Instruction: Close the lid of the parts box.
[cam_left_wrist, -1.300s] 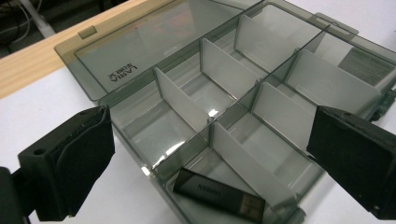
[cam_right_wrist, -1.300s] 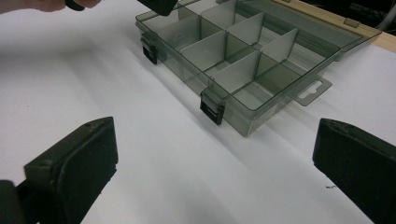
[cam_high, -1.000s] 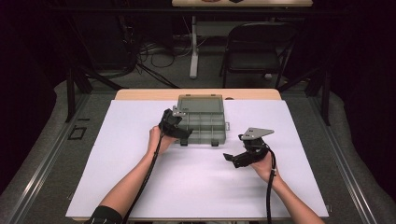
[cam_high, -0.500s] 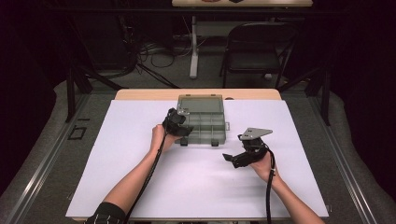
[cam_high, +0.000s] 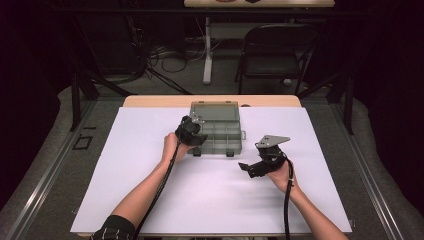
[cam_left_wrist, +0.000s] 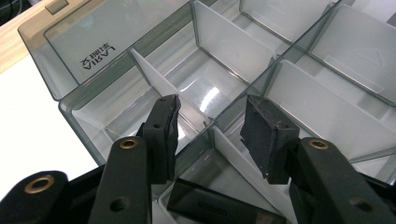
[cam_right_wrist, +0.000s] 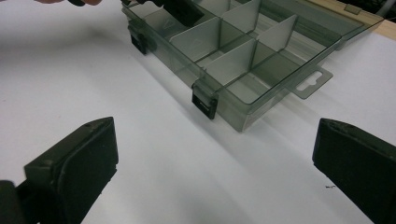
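Observation:
A clear grey compartment box (cam_high: 222, 134) lies open on the white sheet, its lid (cam_high: 214, 110) folded back flat. My left gripper (cam_high: 193, 134) hangs over the box's front-left compartments. In the left gripper view its jaws (cam_left_wrist: 212, 105) have just been closing. They stand apart on either side of a white divider (cam_left_wrist: 194, 112), and neither pad presses on anything. My right gripper (cam_high: 248, 168) rests to the right of the box, pointing at it. Its jaws (cam_right_wrist: 215, 130) are wide open over bare sheet, short of the box's front wall (cam_right_wrist: 233, 109).
Black latches (cam_right_wrist: 204, 101) sit on the box's front wall, and one (cam_left_wrist: 210, 207) lies just below my left jaws. The white sheet (cam_high: 140, 165) spreads wide to the left and in front. A folding chair (cam_high: 275, 50) and cables stand beyond the table's wooden far edge (cam_high: 160, 101).
My left gripper has edged a little further over the box. The right hand and gripper have stayed where they were.

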